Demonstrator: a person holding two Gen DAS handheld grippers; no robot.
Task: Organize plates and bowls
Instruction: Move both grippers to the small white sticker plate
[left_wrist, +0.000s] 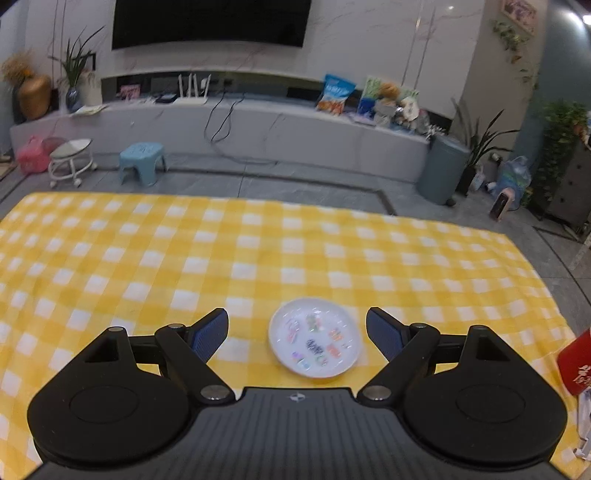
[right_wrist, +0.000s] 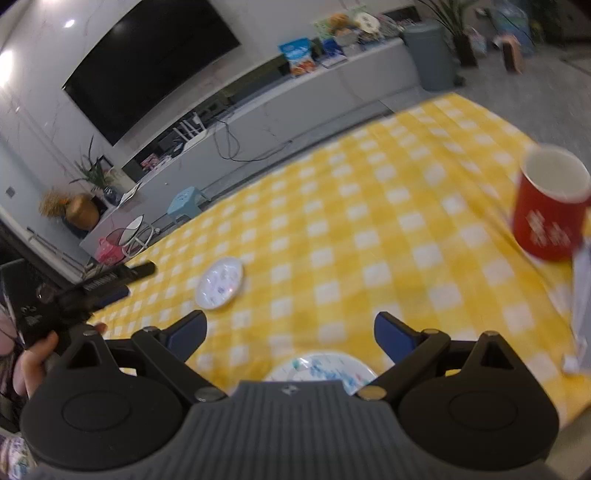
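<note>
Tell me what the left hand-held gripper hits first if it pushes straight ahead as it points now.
Probably the small white plate: it lies on the yellow checked cloth just ahead of the open left hand-held gripper, roughly centred between its fingers. Height above the cloth is unclear.

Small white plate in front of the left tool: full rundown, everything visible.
The small round white plate with colourful printed motifs looks glossy, like glazed ceramic or melamine, with a shallow raised rim. It lies flat and right side up on the yellow-and-white checked tablecloth, with no food or other item on it. It sits just ahead of the open left tool, between its blue pads; nothing but the cloth touches it.
</note>
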